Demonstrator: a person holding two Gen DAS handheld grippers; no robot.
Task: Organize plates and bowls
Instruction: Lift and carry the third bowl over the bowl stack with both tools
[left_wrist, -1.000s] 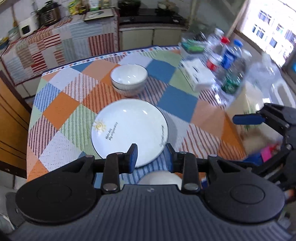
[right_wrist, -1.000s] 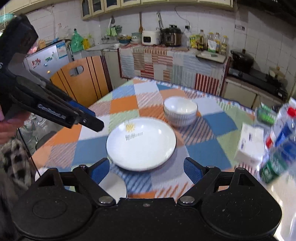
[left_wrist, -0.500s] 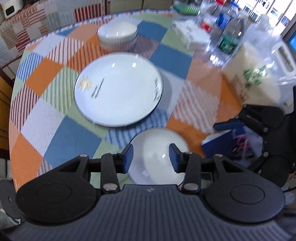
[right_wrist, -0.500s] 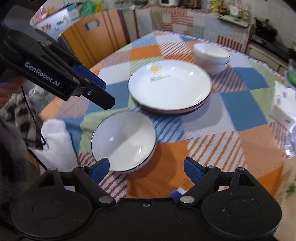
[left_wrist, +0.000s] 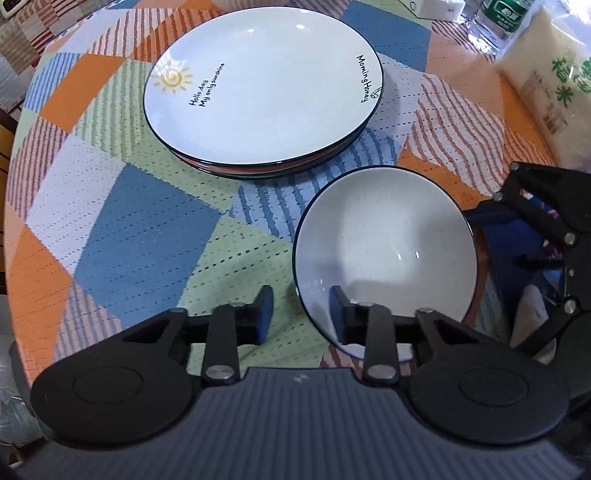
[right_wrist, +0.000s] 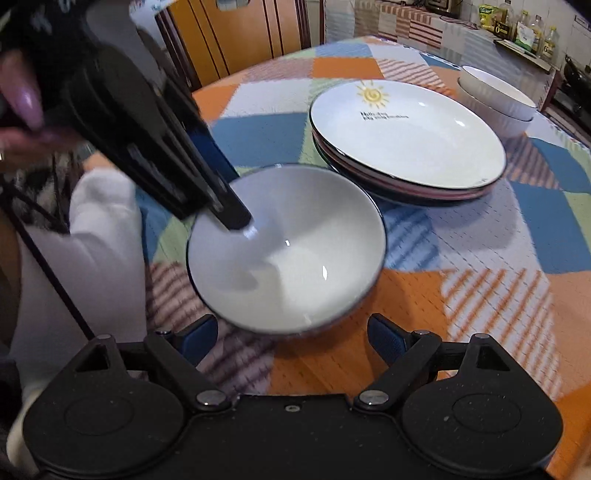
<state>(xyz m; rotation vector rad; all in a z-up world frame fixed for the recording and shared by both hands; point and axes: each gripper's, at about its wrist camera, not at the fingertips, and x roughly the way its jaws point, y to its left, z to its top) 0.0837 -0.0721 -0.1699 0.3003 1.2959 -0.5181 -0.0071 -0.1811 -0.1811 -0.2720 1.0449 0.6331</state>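
With the plates (left_wrist: 264, 83) already stacked in one pile near the middle of the patchwork tablecloth (left_wrist: 144, 236) and two bowls nested beyond them (right_wrist: 496, 99), I judge most of the sorting done; what is left, as far as I can see, is the single loose bowl (left_wrist: 384, 251) sitting on the cloth at the near edge, just beside the plate pile. My left gripper (left_wrist: 301, 314) straddles that bowl's rim, one finger inside the basin and the other outside over the cloth, with the jaws parted and not yet pinched on the rim. My right gripper (right_wrist: 290, 338) waits spread wide and empty just short of the bowl's near side. I reckon the remaining work is to clamp the rim, lift the bowl and carry it past the plates onto the nested pair
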